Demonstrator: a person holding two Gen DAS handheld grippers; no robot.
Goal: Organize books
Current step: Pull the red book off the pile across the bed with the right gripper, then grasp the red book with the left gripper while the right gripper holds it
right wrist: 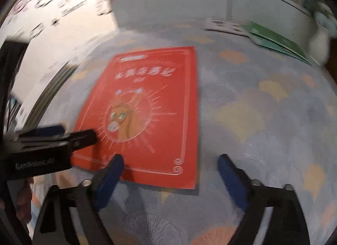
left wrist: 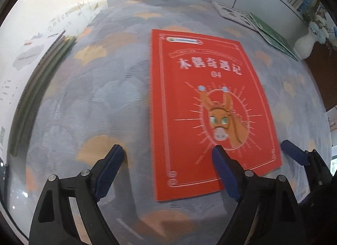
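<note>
Lying flat, the red book (left wrist: pixel 208 105) is flanked by both spread, empty grippers (left wrist: pixel 166 154) (right wrist: pixel 170 162); thin edges could be missed, slid away.

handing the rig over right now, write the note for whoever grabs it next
Left gripper: open, empty, low over the near end of the red book.
Right gripper: open, empty, at the red book's near right corner.
Red book lies flat, face up, on the patterned tablecloth. A white booklet and green books lie at the far right; more books stand at the left edge.
Done: nothing clearly tidied yet.
Left: pick up the red book, then gather the loose ones.
</note>
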